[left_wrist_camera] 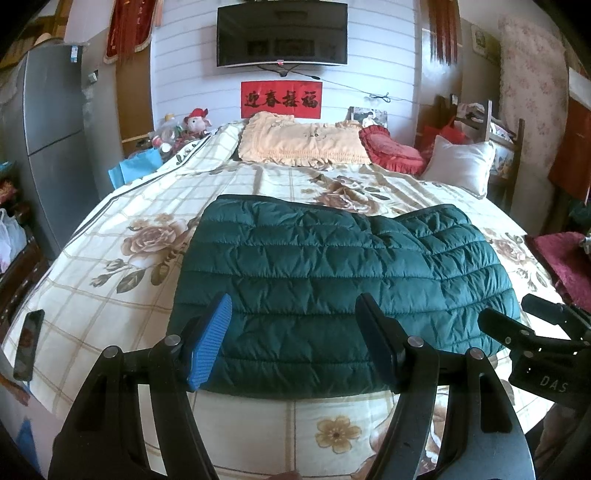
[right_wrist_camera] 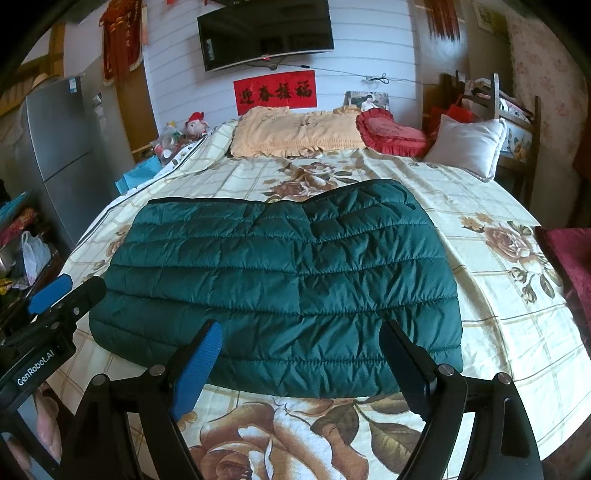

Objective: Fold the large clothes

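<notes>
Two empty grippers above folded jacket (left_wrist_camera: 332,273)

Both wrist cameras sit low at the foot of the bed (left_wrist_camera: 92,258), close above it, facing the headboard wall and its television (left_wrist_camera: 282,35). The left view sits left of the right; both share the green quilted jacket (right_wrist_camera: 280,280).

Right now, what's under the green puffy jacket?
The jacket lies folded on the flowered bedspread, which shows all around it. Whatever sits directly beneath the jacket is covered, so I can't see it.
</notes>
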Demonstrator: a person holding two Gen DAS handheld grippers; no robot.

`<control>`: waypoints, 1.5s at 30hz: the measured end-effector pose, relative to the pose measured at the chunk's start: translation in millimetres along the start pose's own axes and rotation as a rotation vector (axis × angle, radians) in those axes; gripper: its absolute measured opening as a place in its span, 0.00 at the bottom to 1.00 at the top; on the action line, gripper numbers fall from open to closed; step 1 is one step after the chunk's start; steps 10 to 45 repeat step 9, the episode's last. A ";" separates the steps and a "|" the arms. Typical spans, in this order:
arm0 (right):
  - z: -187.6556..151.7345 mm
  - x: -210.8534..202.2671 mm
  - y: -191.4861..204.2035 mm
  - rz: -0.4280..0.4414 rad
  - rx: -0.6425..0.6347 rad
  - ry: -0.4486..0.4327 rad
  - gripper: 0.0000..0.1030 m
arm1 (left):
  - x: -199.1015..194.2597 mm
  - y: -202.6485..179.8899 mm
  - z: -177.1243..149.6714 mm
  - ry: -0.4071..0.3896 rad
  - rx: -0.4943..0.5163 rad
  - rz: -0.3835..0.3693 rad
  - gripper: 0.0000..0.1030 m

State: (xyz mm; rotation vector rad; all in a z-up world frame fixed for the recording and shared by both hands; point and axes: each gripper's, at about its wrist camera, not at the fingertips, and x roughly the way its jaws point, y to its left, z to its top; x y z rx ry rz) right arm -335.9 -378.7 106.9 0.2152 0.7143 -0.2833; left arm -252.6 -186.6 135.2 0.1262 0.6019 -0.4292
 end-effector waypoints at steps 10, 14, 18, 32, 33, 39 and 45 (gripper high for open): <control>-0.8 2.2 -1.4 0.003 0.003 0.007 0.83 | 3.4 0.7 -3.7 -0.025 0.029 0.006 0.68; -0.8 2.2 -1.4 0.003 0.003 0.007 0.83 | 3.4 0.7 -3.7 -0.025 0.029 0.006 0.68; -0.8 2.2 -1.4 0.003 0.003 0.007 0.83 | 3.4 0.7 -3.7 -0.025 0.029 0.006 0.68; -0.8 2.2 -1.4 0.003 0.003 0.007 0.83 | 3.4 0.7 -3.7 -0.025 0.029 0.006 0.68; -0.8 2.2 -1.4 0.003 0.003 0.007 0.83 | 3.4 0.7 -3.7 -0.025 0.029 0.006 0.68; -0.8 2.2 -1.4 0.003 0.003 0.007 0.83 | 3.4 0.7 -3.7 -0.025 0.029 0.006 0.68; -0.8 2.2 -1.4 0.003 0.003 0.007 0.83 | 3.4 0.7 -3.7 -0.025 0.029 0.006 0.68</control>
